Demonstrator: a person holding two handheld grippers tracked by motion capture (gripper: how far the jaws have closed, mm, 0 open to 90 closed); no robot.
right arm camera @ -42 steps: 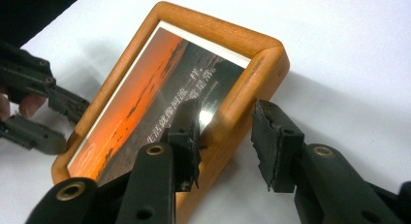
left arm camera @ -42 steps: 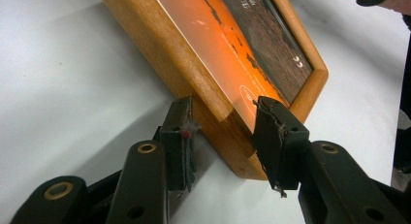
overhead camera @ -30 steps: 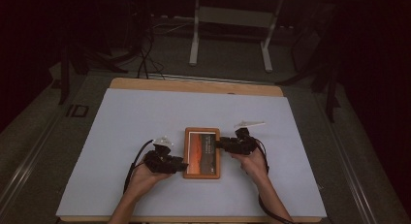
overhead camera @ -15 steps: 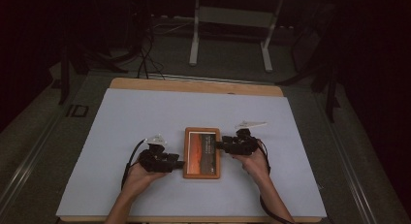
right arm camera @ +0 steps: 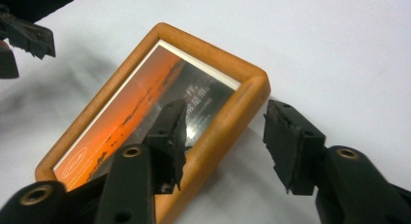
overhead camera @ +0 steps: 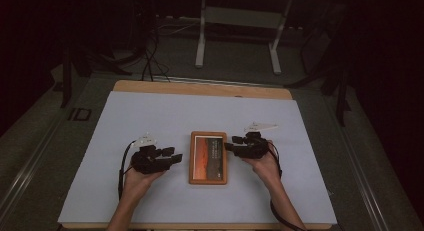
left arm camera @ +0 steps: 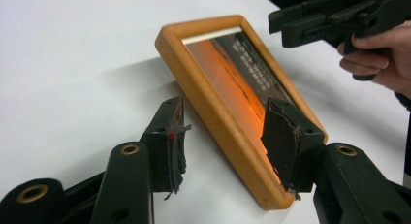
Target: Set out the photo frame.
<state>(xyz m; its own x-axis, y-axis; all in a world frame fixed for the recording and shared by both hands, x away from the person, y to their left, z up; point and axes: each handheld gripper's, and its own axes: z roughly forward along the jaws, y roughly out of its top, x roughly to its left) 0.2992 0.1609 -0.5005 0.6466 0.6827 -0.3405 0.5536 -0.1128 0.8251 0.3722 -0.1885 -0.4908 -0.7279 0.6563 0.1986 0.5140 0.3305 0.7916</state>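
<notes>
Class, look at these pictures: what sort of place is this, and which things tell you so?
Probably a lab or recording room, not a home: a white-covered table standing alone in a dark room, loose cables on the floor, a metal stand behind it.

A picture frame is lying flat on the table near its front edge, sitting between the left gripper and the right gripper.
</notes>
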